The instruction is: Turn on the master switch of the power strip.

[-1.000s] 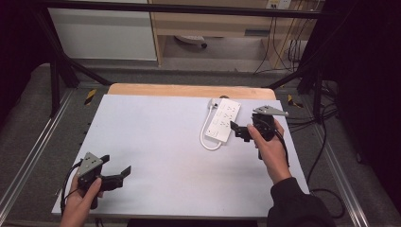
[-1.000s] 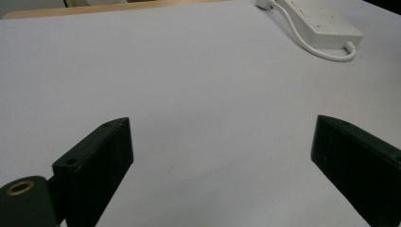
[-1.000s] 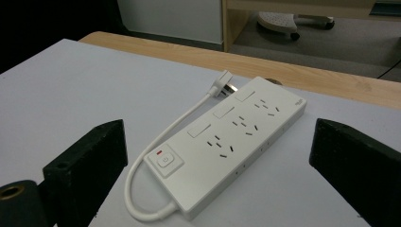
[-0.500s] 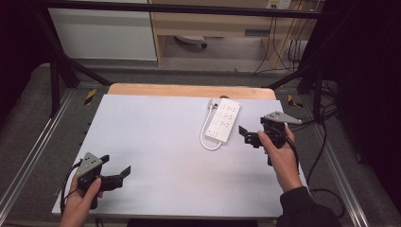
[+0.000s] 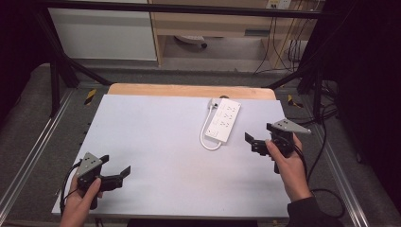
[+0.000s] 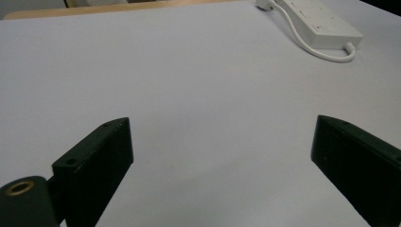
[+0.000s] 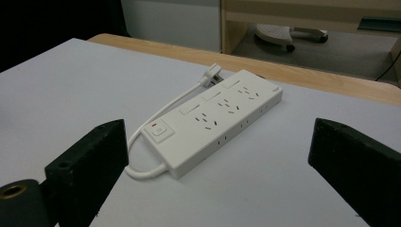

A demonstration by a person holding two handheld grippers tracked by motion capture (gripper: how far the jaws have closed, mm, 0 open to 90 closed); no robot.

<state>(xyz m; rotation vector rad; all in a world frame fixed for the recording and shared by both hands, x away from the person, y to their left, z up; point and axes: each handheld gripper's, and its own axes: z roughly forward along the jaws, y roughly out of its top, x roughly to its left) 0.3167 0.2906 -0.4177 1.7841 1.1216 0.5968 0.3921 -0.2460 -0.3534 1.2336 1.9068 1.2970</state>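
In the high view, the right gripper [image 5: 256, 143] is seen drawn back toward the table's [image 5: 156, 137] right edge, farther from the power strip [image 5: 222, 120] than a second ago; its jaws are spread and empty. The left gripper [image 5: 118, 173] is unchanged at the near left corner, also spread and empty.

In the left gripper view, the smooth white strip [image 6: 321, 23] lies far off, with its cord looped.

In the right gripper view, the flat rectangular plastic strip [image 7: 217, 118] is seen near, with a red-marked switch; its small logo cannot be read.

Your right claw [image 5: 257, 143]: black, grey three-cornered plate on top, black cable trailing. Your left claw [image 5: 118, 174]: the same. Right sleeve [image 5: 309, 213]: dark.
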